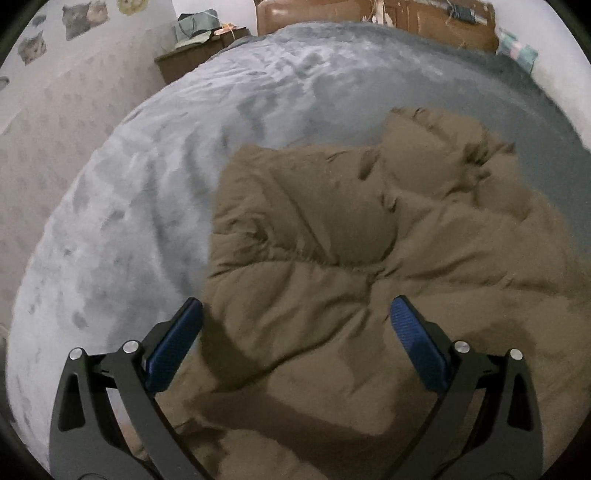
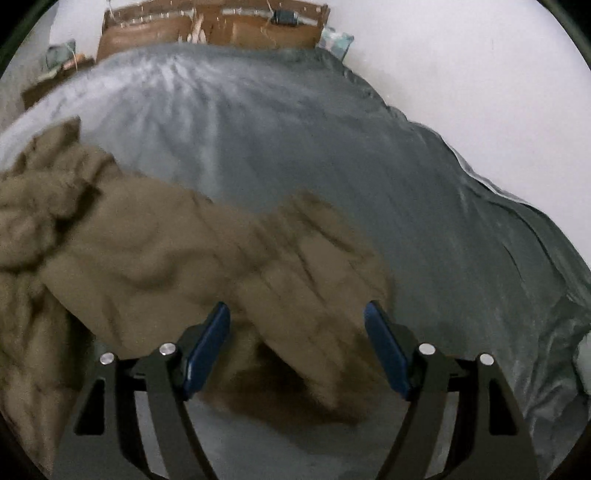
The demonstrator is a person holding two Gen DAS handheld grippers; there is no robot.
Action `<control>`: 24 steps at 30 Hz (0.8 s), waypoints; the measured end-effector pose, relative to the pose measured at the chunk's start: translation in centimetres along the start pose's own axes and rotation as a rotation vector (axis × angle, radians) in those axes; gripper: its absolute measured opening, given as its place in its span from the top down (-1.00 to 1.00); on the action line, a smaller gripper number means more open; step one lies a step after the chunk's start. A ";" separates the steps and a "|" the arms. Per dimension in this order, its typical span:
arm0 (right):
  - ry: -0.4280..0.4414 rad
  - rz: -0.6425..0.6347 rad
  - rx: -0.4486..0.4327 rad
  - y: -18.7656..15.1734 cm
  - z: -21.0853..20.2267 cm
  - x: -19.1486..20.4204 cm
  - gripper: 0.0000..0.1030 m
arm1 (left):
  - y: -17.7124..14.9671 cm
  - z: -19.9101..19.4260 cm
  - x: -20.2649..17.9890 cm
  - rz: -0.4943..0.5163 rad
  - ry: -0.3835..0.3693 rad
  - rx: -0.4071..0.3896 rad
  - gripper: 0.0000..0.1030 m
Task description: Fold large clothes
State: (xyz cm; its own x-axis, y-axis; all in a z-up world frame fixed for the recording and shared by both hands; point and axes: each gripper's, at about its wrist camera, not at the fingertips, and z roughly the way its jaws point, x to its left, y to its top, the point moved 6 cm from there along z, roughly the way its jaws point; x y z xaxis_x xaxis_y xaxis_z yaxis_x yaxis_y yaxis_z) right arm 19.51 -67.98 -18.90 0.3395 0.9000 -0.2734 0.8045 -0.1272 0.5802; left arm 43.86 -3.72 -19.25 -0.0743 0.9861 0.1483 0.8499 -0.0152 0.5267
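A large brown puffy jacket [image 1: 332, 258] lies crumpled on a grey bed cover [image 1: 147, 184]. My left gripper [image 1: 295, 314] is open and empty, its blue pads [image 1: 177, 343] spread just above the jacket's near part. In the right wrist view a sleeve of the jacket [image 2: 221, 258] stretches right across the bed cover [image 2: 369, 166], blurred by motion. My right gripper [image 2: 297, 317] is open, hovering over the sleeve's end, holding nothing.
A brown headboard [image 1: 314, 14] stands at the far end of the bed, also in the right wrist view [image 2: 221, 26]. A dark bedside table [image 1: 192, 55] with a bag on it stands at the far left. A white wall [image 2: 480, 92] runs along the bed's right edge.
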 end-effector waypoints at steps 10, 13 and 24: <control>0.003 0.046 0.030 -0.2 2.5 -1.7 -0.04 | -1.6 -1.0 1.7 0.080 -0.010 -0.018 -0.94; 0.039 0.088 0.044 0.1 2.9 -2.0 0.35 | -1.5 -1.2 2.0 0.111 -0.012 -0.028 -0.94; 0.218 0.167 -0.031 4.8 -0.4 3.1 0.68 | -1.8 -0.6 4.2 0.098 -0.099 0.003 -0.94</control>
State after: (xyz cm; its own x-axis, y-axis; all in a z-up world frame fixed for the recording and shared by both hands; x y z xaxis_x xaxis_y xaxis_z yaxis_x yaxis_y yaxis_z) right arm 24.25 -65.61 -16.67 0.3503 0.9366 -0.0024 0.7301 -0.2714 0.6272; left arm 41.69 0.34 -19.14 0.0612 0.9914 0.1153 0.8519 -0.1121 0.5115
